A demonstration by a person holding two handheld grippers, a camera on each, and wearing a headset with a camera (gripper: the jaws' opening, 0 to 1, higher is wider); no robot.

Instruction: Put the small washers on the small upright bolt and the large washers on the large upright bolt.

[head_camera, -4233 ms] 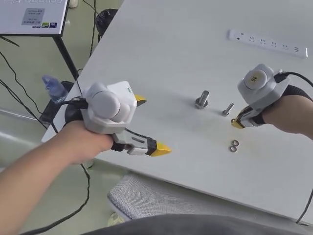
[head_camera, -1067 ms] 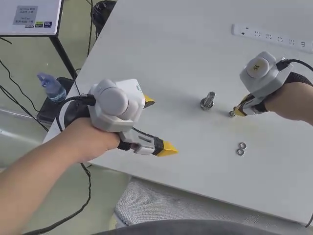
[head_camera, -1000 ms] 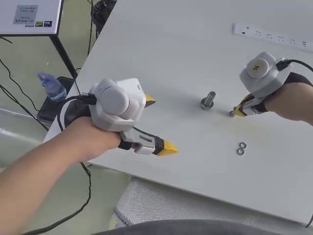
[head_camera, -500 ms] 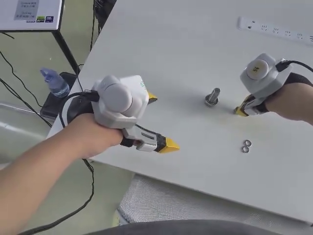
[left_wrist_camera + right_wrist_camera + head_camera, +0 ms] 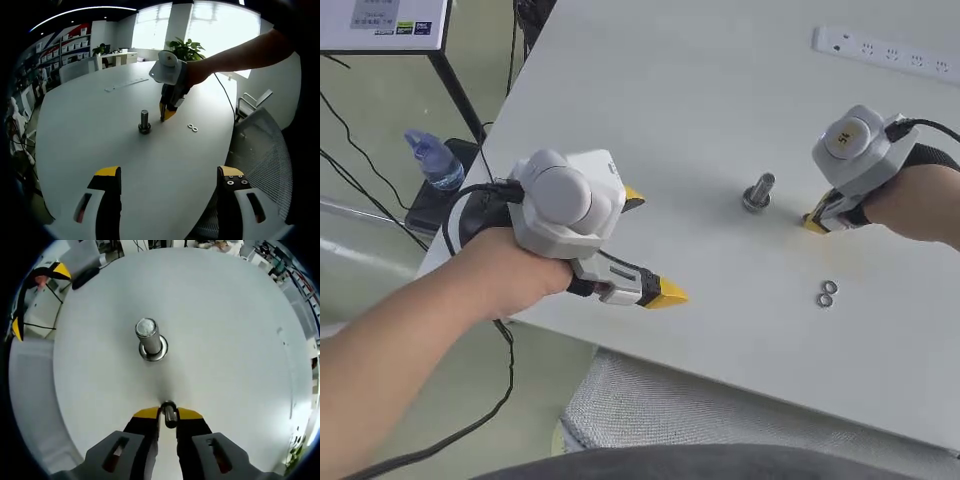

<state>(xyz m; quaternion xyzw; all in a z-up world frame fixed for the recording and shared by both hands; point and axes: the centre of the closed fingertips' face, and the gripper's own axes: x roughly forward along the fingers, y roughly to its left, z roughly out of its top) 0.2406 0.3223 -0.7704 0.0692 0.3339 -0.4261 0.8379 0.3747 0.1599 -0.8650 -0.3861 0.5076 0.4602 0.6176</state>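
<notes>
Small bolt (image 5: pixel 168 409) is now sitting pinched betw. the yellow tips of the right gripper (image 5: pixel 169 416), standing on the table (image 5: pixel 670 100) just right of the large bolt (image 5: pixel 757 192). A few secs ago that gripper was hovering beside the bolt w/ a gap; about a sec ago the tips were reaching it; now the jaws are clamping narrow on its shank. In the head view the right gripper (image 5: pixel 815 224) is covering the bolt.

Small washers (image 5: pixel 827 294), a pair touching each other, are lying on the table on the near side of the right gripper, same spot rel. to the bolts as before, so nothing is threaded yet. Ring at the large bolt's base: head or stacked washers, can't tell.

Left gripper (image 5: pixel 650 245) is hanging over the near-left table edge, jaws spread wide, carrying nothing, and isn't shifting much vs. earlier.

Meaning for the task, as I'm reading it: right side is prob. steadying or re-seating the small bolt, not fetching washers. If it's staying there, the left is the free tool for the washer pair, which is lying well apart from it.
</notes>
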